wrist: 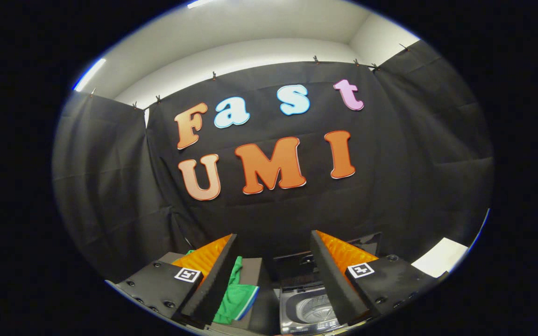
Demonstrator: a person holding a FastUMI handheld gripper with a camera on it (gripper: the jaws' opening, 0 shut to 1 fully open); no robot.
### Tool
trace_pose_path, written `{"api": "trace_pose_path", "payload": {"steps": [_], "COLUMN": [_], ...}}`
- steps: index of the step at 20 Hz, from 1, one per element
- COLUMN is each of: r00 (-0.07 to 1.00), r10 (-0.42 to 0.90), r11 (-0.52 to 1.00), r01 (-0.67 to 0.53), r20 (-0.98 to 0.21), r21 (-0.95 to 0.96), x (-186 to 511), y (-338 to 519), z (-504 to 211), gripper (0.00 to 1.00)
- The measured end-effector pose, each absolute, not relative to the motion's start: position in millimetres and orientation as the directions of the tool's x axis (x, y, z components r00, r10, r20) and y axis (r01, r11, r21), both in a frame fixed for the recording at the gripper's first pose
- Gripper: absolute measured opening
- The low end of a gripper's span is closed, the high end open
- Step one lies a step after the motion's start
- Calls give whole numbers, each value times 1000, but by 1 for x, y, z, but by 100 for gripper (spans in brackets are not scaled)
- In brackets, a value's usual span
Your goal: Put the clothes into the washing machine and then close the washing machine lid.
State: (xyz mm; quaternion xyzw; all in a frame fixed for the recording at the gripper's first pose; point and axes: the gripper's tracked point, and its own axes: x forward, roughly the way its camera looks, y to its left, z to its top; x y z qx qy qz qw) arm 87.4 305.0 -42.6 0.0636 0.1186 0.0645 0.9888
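Green cloth catches the eye first: the garment [234,298], green with a white and blue band along its hem, lies crumpled on a grey surface [250,270] just below and ahead of the gripper's left finger [215,275], partly hidden behind it. And the gripper [273,240] hangs high above it all, fingers spread wide apart, nothing between them, nothing touched by either one. Over to the right of the garment sits the washing machine [304,312], a small toy-sized-looking top loader, and its lid [297,263] stands up and open at the back, dark and glossy. We can look straight down into the ribbed, pale drum [313,308], and no clothing shows inside. The right finger [332,275] covers the machine's right side, so that edge cannot be made out. Garment and machine lie side by side, close but apart, with a strip of grey between them. Behind everything rises the booth's black cloth wall [414,163], clipped along its top, with a pale ceiling [250,32] above and a white patch [439,256] low beside the right finger
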Motion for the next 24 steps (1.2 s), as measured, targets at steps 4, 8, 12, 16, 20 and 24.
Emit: {"api": "trace_pose_path", "payload": {"steps": [4, 8, 12, 16, 20, 24], "r00": [928, 863, 789, 730, 705, 663], "r10": [220, 285, 324, 335, 258, 194], "r11": [971, 957, 945, 940, 966, 980], "r01": [-179, -229, -240, -213, -179, -155], "r20": [-300, -417, -522, -596, -660, -723], "r21": [160, 180, 224, 268, 186, 121], "x": [97, 97, 92, 88, 89, 87], "y": [391, 463, 520, 551, 546, 538], "z": [-72, -116, -160, -195, -228, -268], "gripper": [98, 99, 98, 99, 99, 99]}}
